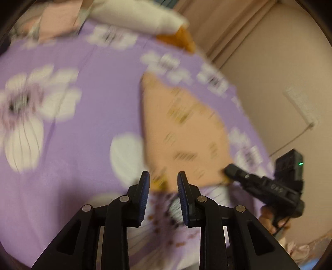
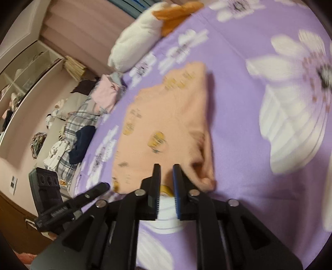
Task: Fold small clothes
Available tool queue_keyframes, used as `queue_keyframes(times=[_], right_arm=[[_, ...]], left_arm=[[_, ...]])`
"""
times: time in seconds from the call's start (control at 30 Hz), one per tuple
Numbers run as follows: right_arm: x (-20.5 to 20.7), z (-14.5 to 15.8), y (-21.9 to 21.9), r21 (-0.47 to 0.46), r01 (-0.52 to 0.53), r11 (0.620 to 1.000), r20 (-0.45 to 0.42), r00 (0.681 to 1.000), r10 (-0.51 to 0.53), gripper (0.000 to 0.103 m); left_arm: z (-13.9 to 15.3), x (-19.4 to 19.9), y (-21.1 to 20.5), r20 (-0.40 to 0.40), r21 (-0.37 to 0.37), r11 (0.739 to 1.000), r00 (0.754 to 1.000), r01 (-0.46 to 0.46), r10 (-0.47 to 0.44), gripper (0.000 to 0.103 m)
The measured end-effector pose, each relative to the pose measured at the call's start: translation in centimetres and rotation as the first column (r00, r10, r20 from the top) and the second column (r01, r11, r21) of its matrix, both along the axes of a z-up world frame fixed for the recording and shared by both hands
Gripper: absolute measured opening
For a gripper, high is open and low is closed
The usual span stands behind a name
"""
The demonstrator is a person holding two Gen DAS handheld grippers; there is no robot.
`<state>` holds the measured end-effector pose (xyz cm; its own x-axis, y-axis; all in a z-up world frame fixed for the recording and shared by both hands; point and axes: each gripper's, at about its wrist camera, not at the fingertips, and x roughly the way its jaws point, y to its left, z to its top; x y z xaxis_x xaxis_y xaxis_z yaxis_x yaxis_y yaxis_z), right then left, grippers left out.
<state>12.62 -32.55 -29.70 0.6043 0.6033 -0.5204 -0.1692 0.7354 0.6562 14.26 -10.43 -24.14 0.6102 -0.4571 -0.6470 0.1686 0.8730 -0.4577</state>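
A small peach garment with yellow prints lies folded on the purple flowered bedsheet; it also shows in the right wrist view. My left gripper is open, its jaws apart and empty, just at the garment's near corner. My right gripper is open with a narrow gap, empty, at the garment's near edge. The right gripper also shows in the left wrist view, touching the garment's right corner. The left gripper shows in the right wrist view at the garment's left corner. Both views are motion-blurred.
A white pillow and an orange cloth lie at the bed's far end. A pile of other clothes lies beside the bed. A pink cloth lies at the far left. A beige wall borders the bed.
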Motion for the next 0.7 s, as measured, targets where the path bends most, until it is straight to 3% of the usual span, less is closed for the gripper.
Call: queue_keyframes(times=[0.13,0.17,0.23,0.27,0.3,0.33,0.4,0.43,0.47,0.5,0.53,0.57,0.63,0.7], right_arm=[[1.0,2.7,0.0,0.030,0.003,1.000,0.091,0.996,-0.005,0.030],[2.0,2.8,0.1,0.020,0.023,1.000,0.081,0.996,-0.025,0.032],[3.9,2.0,0.2,0.005,0.049,0.999,0.056,0.997,-0.049,0.031],[5.2,1.0,0.2,-0.014,0.061,0.998,0.000,0.998,-0.061,0.029],[6.1,0.0,0.1,-0.032,0.076,0.997,-0.062,0.995,-0.078,0.021],[6.6,-0.7,-0.2,-0.008,0.087,0.996,-0.100,0.991,-0.087,0.021],[6.2,0.1,-1.4,0.099,0.080,0.992,-0.083,0.994,-0.072,0.025],[5.8,1.6,-2.2,0.145,0.055,0.988,-0.033,0.998,-0.051,0.026],[5.6,2.8,-2.7,0.149,0.048,0.988,0.000,0.999,-0.048,0.036],[5.6,4.0,-3.3,0.131,0.057,0.990,0.019,0.998,-0.060,0.052],[5.8,5.0,-3.7,0.090,0.072,0.993,0.003,0.997,-0.072,0.061],[6.4,5.6,-4.0,0.039,0.082,0.996,-0.039,0.996,-0.081,0.066],[7.6,5.6,-4.6,0.000,0.073,0.997,-0.103,0.992,-0.072,0.066],[9.3,4.2,-4.5,-0.022,0.006,1.000,-0.196,0.981,-0.010,0.066]], left_arm=[[2.1,1.5,-2.1,0.098,0.097,0.995,0.994,0.029,-0.038,0.025],[1.6,2.6,-2.6,0.072,0.097,0.994,0.996,0.039,-0.046,0.025],[-0.8,5.0,-3.7,-0.057,0.069,0.995,0.996,0.076,-0.072,0.025],[-2.1,5.8,-4.0,-0.116,0.046,0.995,0.990,0.092,-0.086,0.025],[-3.0,6.3,-3.9,-0.139,0.025,0.995,0.986,0.093,-0.089,0.025],[-2.8,6.3,-3.6,-0.129,0.010,0.995,0.987,0.095,-0.093,0.025],[-1.1,6.7,-2.2,-0.129,-0.046,0.993,0.985,0.107,-0.112,0.025],[0.1,7.1,-1.2,-0.124,-0.065,0.993,0.987,0.096,-0.104,0.031],[1.3,7.6,-0.1,-0.105,-0.089,0.993,0.990,0.079,-0.089,0.040],[2.8,8.3,1.7,-0.062,-0.139,0.989,0.996,0.054,-0.063,0.060],[3.3,8.7,2.7,-0.040,-0.165,0.985,0.998,0.042,-0.049,0.074],[3.7,9.6,3.8,-0.038,-0.180,0.983,0.998,0.038,-0.046,0.075],[2.8,12.0,5.3,-0.144,-0.215,0.975,0.986,0.051,-0.083,0.076],[0.4,13.9,5.9,-0.240,-0.345,0.934,0.953,0.092,-0.182,0.076]])
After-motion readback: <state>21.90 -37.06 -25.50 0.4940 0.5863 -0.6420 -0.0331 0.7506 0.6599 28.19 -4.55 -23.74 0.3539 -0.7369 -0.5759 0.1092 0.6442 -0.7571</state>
